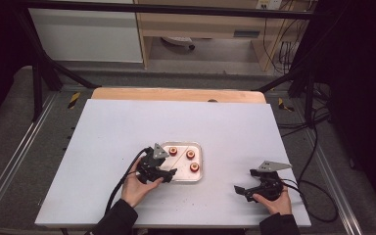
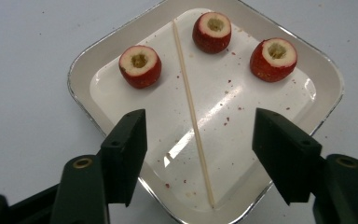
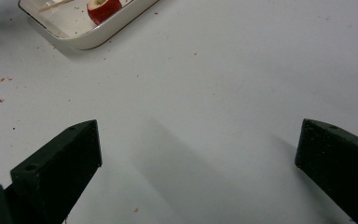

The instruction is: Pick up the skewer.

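On the white table, slightly toward the person's side of centre, sits a shallow white tray with rounded corners and a thin metallic rim. Three red fruit pieces rest inside it, each cored so that a pale ring of flesh surrounds a central hollow: the left fruit, the middle fruit and the right fruit, as named from the left gripper view. They lie apart from one another along the tray's far half. A thin wooden skewer lies flat on the tray floor, passing between the left and middle fruits and ending near the tray's closest corner; small red flecks are scattered around it. The left gripper hangs just above the near part of the tray, its jaws partly apart, one on either side of the skewer and neither touching it. From the high view, the left hand grips this tool at the tray's left edge. The right gripper rests well apart from the tray, toward the table's right side, with its jaws spread wide over bare tabletop and nothing between them; the right hand holds it from behind.
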Tool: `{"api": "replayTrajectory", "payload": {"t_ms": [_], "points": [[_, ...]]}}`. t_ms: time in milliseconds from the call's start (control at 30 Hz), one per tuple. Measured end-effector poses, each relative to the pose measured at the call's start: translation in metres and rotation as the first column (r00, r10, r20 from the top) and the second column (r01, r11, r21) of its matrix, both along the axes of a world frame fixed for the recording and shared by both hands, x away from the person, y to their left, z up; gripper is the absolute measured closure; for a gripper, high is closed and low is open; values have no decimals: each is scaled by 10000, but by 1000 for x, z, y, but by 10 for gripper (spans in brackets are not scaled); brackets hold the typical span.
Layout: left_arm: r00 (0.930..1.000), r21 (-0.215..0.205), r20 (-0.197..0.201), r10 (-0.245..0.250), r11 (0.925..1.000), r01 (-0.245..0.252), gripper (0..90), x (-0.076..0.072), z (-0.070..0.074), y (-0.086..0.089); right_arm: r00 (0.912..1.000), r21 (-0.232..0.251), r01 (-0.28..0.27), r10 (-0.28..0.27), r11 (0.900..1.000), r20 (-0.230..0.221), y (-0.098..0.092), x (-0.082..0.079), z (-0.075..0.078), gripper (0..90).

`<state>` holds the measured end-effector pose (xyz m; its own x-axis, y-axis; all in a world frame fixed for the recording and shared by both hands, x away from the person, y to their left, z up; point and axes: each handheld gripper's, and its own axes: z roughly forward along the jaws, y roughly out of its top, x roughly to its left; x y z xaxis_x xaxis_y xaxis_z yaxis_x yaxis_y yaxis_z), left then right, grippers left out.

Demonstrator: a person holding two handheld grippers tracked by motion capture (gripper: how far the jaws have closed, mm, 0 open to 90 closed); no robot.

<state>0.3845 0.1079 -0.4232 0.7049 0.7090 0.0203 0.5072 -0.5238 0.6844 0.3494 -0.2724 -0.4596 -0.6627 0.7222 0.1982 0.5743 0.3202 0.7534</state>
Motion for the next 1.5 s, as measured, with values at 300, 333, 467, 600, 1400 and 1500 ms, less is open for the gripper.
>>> {"api": "replayTrajectory", "payload": {"t_ms": [300, 333, 467, 600, 1400, 1500], "points": [[9994, 32, -186, 280, 9996, -279, 617, 2, -9, -5, 10000, -31, -7, 7, 10000, -38, 0, 1, 0, 10], [9994, 61, -171, 309, 9995, -308, 643, 2, -11, -6, 10000, -54, -7, 7, 10000, -47, 0, 1, 0, 11], [9989, 132, -259, 390, 9992, -386, 718, 2, -14, -7, 10000, -71, -26, 26, 10000, -17, 1, 1, -1, 11], [9985, 200, -332, 443, 9988, -436, 773, 3, -16, -8, 10000, -88, -34, 34, 10000, -14, 1, 1, -1, 11], [9978, -82, -36, 661, 9978, -662, 888, -2, -18, -6, 10000, -96, -92, 92, 9999, -14, 1, 1, -1, 11], [9977, -215, 70, 679, 9975, -678, 889, -3, -15, -4, 9999, -106, -120, 120, 9999, 5, 1, 1, -1, 11]]}}
